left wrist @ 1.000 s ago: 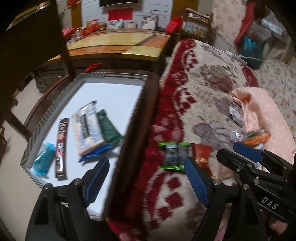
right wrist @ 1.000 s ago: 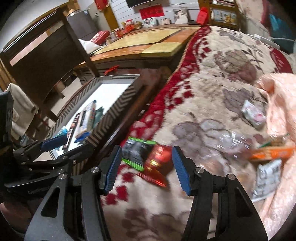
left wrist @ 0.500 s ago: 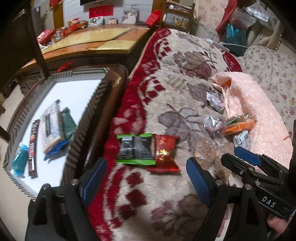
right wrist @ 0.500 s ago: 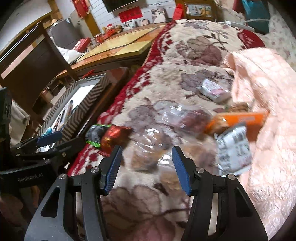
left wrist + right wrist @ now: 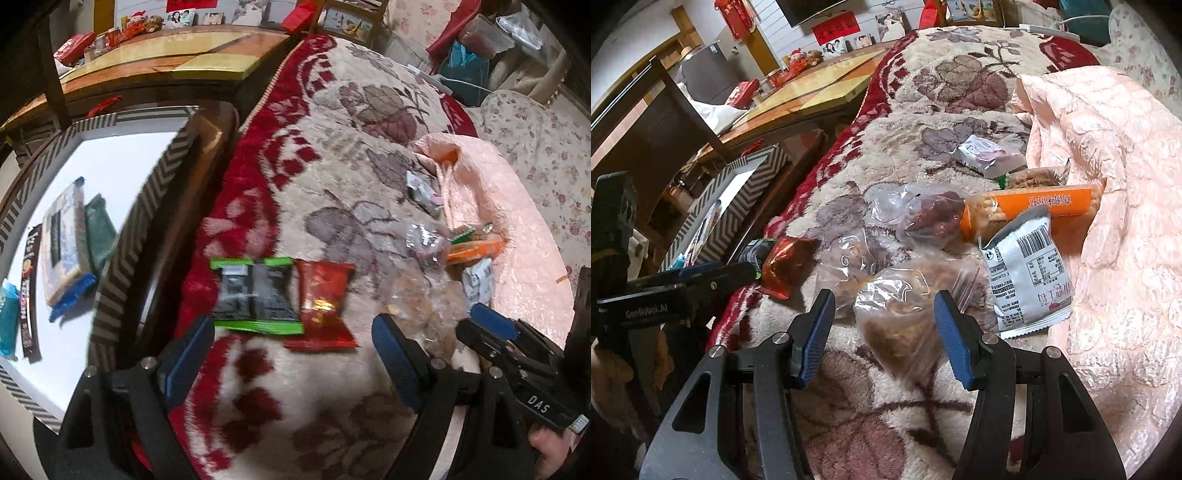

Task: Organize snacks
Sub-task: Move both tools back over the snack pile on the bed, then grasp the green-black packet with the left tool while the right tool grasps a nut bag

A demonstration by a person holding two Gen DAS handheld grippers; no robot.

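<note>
We saw the snacks spread across a red and cream blanket (image 5: 332,155), with a pink quilt (image 5: 1108,155) along its right side and a white tray (image 5: 110,155) with a chevron rim on the surface to the left. The tray already held a few packets. Most of the loose snacks lay in a cluster by the quilt: an orange biscuit pack (image 5: 1034,205), a grey packet (image 5: 1028,271) with a barcode, and several clear bags.

The relation that mattered was between the right gripper (image 5: 884,330) and the nearest clear bag (image 5: 899,319) of brown snacks. That bag lay directly ahead of its jaws, centred in the gap, its long axis running roughly away from us along the line of the fingers. The jaws stood apart and empty, neither pad touching the plastic.

The left gripper (image 5: 291,358) pointed at two packets lying side by side, a black and green packet (image 5: 255,295) and a red packet (image 5: 321,302). Its jaws were wide apart and empty too, having just been opening, with both packets just ahead of the tips. We judged the right hand nearer to a grasp.
</note>
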